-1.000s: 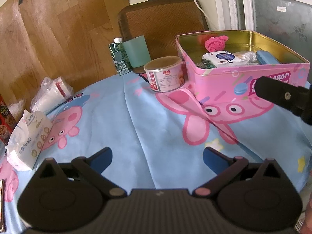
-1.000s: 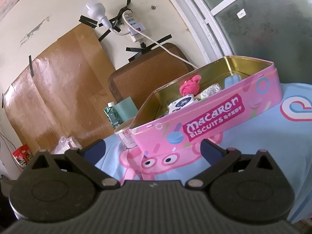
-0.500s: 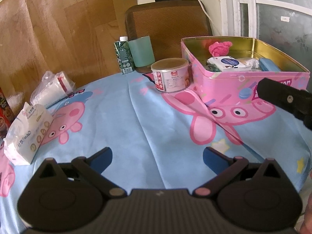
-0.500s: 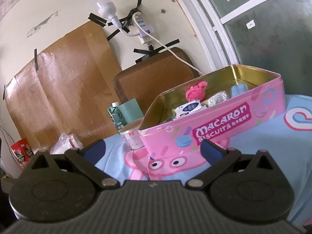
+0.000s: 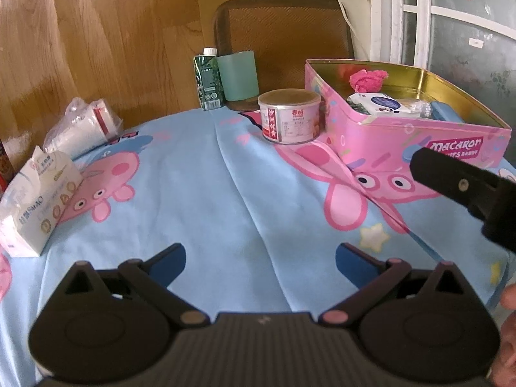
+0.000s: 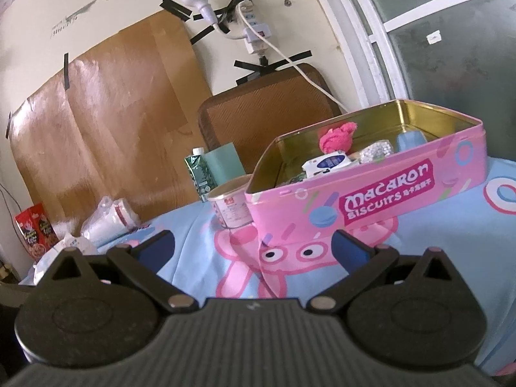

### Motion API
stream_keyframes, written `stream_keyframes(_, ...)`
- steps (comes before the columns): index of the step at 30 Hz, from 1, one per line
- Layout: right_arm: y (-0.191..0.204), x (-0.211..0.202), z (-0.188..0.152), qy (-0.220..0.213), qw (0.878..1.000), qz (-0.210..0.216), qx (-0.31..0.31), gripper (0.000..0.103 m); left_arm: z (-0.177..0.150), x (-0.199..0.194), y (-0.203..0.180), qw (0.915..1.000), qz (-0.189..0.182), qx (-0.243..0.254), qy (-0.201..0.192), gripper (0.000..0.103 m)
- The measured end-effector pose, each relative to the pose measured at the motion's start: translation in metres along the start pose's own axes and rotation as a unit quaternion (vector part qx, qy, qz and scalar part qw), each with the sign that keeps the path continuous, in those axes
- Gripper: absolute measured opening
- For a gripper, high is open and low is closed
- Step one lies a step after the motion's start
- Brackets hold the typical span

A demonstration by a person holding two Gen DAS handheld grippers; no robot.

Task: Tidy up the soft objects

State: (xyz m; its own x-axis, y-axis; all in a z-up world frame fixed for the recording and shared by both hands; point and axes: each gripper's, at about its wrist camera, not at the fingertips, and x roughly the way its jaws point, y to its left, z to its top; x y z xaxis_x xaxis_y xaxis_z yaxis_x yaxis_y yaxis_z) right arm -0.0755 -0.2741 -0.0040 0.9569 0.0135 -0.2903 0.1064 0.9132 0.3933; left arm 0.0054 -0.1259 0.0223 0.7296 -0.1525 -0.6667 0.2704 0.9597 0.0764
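Both grippers hover empty over the near edge of the bench, each with its blue-tipped fingers spread wide. The left gripper (image 5: 260, 256) faces a bare stretch of the cartoon-pig cloth (image 5: 200, 193); the right gripper (image 6: 251, 246) points at the pink biscuit tin (image 6: 380, 196), which stands toward the far right corner and is the nearer target for that hand. Off to the left gripper's left, by the bench's left edge, lies a white tissue pack (image 5: 35, 200), its long axis running roughly from the near edge toward the far one; just behind it rests a clear bag of white rolls (image 5: 80, 125). These look like the soft things not yet put away, and the left hand is plainly the closer one. Farther back, a sealed tub (image 5: 290, 116) stands beside the tin. Inside the tin lie a pink crumpled cloth (image 5: 367, 79) and a small white packet (image 5: 375, 103). A green carton (image 5: 208, 80) stands at the far edge.
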Motion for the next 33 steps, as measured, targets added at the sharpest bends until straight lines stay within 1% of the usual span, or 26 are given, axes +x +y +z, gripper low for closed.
stream_keyframes(7,0.006,-0.005,0.001,-0.022,1.0,-0.011,-0.007,0.103,-0.003,-0.001,0.005,0.9999,-0.009,-0.007,-0.001,0.103)
stream_keyframes(12,0.011,-0.002,0.0,-0.015,1.0,-0.011,-0.014,0.103,-0.004,-0.001,0.009,0.9998,-0.013,-0.012,-0.002,0.103)
stream_keyframes(33,0.02,-0.005,0.0,-0.021,0.999,-0.006,-0.026,0.103,-0.005,-0.006,0.012,0.9995,-0.023,-0.022,-0.002,0.103)
